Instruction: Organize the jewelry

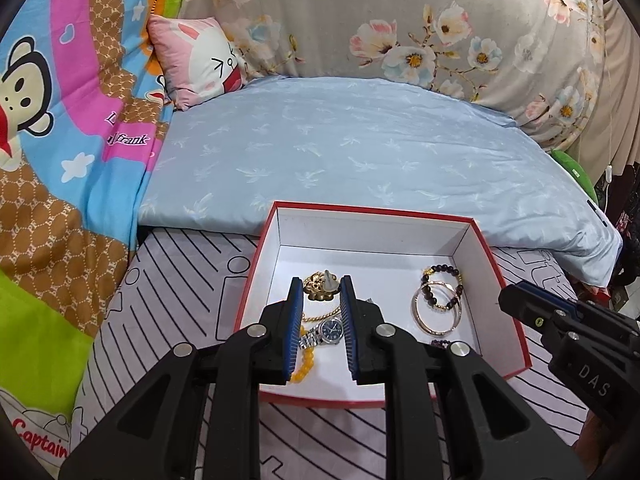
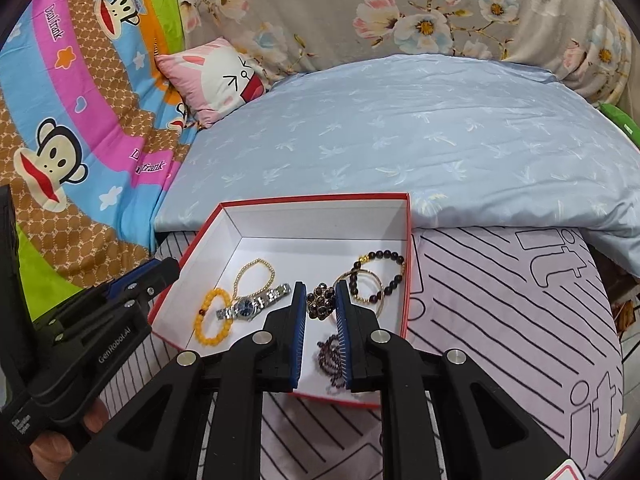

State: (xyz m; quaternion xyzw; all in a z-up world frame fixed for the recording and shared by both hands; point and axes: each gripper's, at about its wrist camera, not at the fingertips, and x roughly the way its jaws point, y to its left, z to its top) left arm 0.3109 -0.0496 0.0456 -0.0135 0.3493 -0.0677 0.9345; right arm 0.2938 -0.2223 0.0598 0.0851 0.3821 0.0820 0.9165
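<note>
Both claws hang over the red box [image 2: 408,264] on the bed, and everything lies inside it: watch [image 2: 254,304], yellow bead bracelet [image 2: 212,318], dark beaded bracelet [image 2: 380,276]. The left claw [image 1: 321,286] has its jaws apart around a gold brooch [image 1: 318,286], not pinching. The right claw [image 2: 321,290], also apart, brackets a dark flower brooch [image 2: 321,300]. Looks like sorting inside the box; next comes a careful squeeze and lift.

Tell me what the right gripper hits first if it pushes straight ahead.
Most likely the dark beaded brooch, which lies on the box floor between the open jaws of the right gripper. Depth is unclear, so it could pass just above it.
</note>
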